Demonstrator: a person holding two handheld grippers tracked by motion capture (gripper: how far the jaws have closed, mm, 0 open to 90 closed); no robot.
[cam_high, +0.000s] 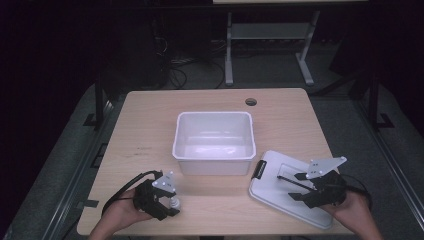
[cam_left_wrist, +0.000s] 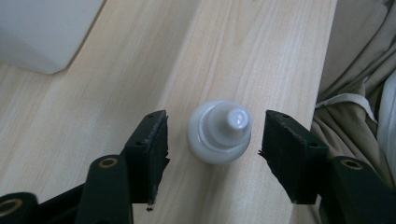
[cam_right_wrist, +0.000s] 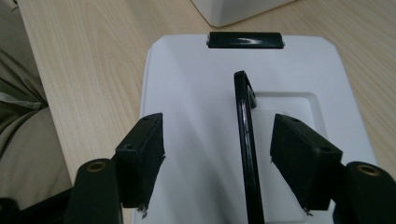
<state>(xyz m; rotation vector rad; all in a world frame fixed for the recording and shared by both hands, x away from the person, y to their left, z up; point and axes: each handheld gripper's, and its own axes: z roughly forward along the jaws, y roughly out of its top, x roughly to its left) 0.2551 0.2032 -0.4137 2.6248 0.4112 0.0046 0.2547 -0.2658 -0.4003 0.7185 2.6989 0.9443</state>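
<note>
A small white squeeze bottle (cam_left_wrist: 219, 133) with a nozzle cap stands upright on the wooden table near its front edge. My left gripper (cam_left_wrist: 215, 119) is open around it, one jaw on each side, with a gap between each pad and the bottle. In the high view the bottle (cam_high: 176, 201) sits at the tips of the left gripper (cam_high: 173, 205), front left. My right gripper (cam_right_wrist: 218, 121) is open over a white bin lid (cam_right_wrist: 196, 102). The lid's raised black handle (cam_right_wrist: 245, 140) stands between the jaws, touching neither pad. The right gripper (cam_high: 297, 187) hovers at the front right.
An empty white plastic bin (cam_high: 213, 158) stands mid-table, its corner in the left gripper view (cam_left_wrist: 42, 32). The lid (cam_high: 272, 175) lies flat to the right of the bin, its black clip (cam_right_wrist: 245, 39) facing the bin. A round cable hole (cam_high: 251, 102) is at the table's back.
</note>
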